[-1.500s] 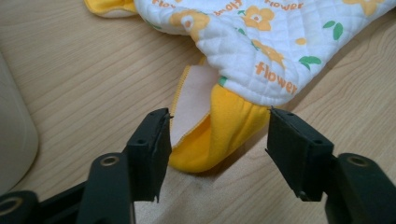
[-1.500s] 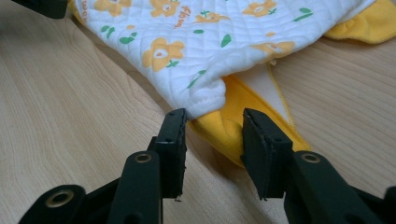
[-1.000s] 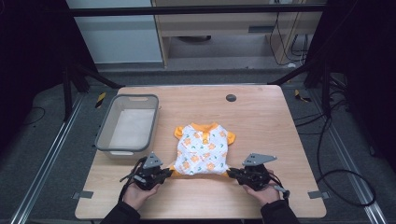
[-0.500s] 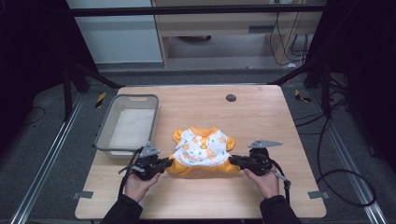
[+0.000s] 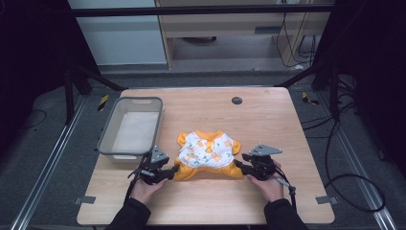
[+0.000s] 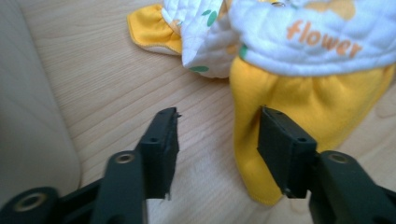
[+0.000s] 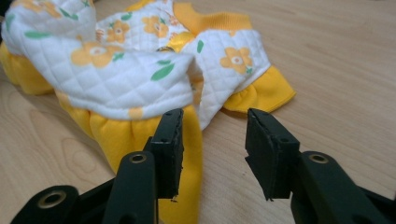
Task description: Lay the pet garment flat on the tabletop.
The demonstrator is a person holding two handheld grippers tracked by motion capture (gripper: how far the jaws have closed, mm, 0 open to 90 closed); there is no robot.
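The left gripper (image 5: 168, 172) and right gripper (image 5: 240, 166) have just been opening; both jaws stand apart, gripping nothing, at either yellow end of the folded baby garment (image 5: 207, 154) on the table (image 5: 277, 124). The grey bin (image 5: 131, 128) beside it holds nothing.

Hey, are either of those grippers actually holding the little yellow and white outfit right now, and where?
Neither holds it: both grippers' jaws have just been opening, and the outfit lies loose on the table.

White quilted baby outfit (image 5: 207, 154) with orange flowers, green leaves, yellow cuffs, grey bin (image 5: 130, 128), light wood table (image 5: 268, 120)
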